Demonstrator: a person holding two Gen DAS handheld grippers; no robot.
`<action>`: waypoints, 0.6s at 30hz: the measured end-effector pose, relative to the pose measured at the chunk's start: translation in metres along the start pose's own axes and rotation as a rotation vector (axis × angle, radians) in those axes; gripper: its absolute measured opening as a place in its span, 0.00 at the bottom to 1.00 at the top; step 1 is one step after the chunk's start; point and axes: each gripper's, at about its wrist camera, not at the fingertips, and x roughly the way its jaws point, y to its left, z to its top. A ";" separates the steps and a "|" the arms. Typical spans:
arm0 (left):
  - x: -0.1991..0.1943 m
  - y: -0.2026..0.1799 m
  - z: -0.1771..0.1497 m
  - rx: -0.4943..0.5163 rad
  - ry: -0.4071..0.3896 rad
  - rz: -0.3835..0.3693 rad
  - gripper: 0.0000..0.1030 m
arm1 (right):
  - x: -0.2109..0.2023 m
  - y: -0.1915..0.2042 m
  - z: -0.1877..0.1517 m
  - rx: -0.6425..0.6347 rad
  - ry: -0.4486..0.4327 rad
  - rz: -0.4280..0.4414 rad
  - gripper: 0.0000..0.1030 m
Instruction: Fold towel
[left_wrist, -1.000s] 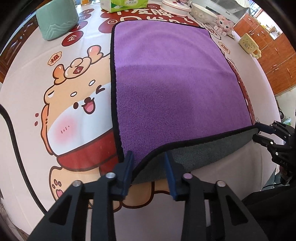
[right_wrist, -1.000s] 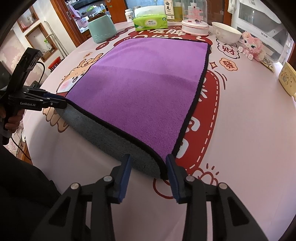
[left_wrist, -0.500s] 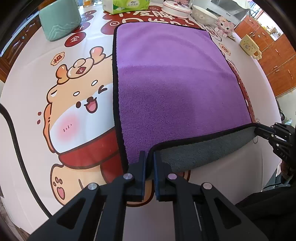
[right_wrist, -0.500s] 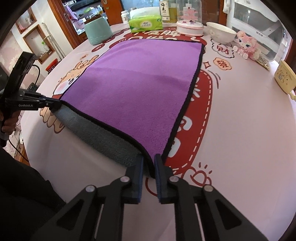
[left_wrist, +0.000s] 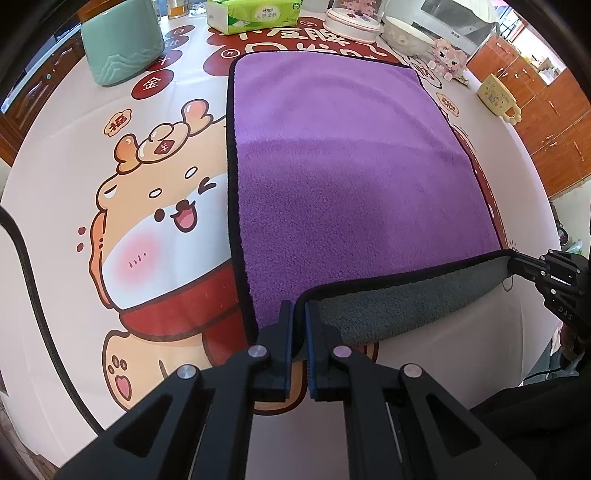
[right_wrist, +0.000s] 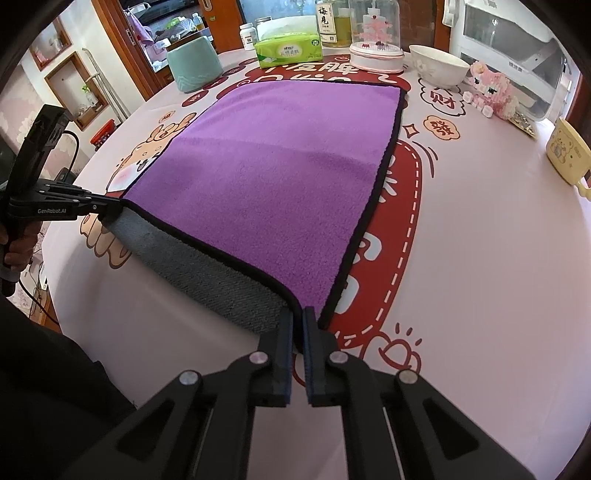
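A purple towel (left_wrist: 343, 173) with a black hem and a grey underside lies spread on the round table; it also shows in the right wrist view (right_wrist: 280, 166). My left gripper (left_wrist: 300, 314) is shut on the towel's near left corner. My right gripper (right_wrist: 298, 317) is shut on the near right corner. The near edge is lifted off the table between them, so the grey underside (right_wrist: 192, 262) shows. Each gripper appears in the other's view: the right one (left_wrist: 546, 269) and the left one (right_wrist: 74, 206).
The printed tablecloth (left_wrist: 155, 206) covers the table. At the far side stand a teal canister (left_wrist: 122, 44), a green tissue pack (right_wrist: 288, 51), a lidded pink dish (right_wrist: 376, 55) and a white bowl (right_wrist: 439, 66). A pink toy (right_wrist: 495, 92) and a yellow mug (right_wrist: 569, 155) sit right.
Both grippers went from open around the towel's near corners to shut on them. The near edge has since risen off the table.
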 end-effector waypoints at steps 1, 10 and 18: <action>-0.001 0.000 0.000 -0.001 -0.002 -0.003 0.04 | -0.001 0.000 0.000 0.000 -0.002 -0.002 0.04; -0.010 -0.002 0.003 0.017 -0.017 0.013 0.04 | -0.011 0.002 0.010 0.000 -0.020 -0.034 0.04; -0.042 -0.009 0.026 0.040 -0.084 0.057 0.04 | -0.035 0.005 0.034 -0.011 -0.086 -0.088 0.04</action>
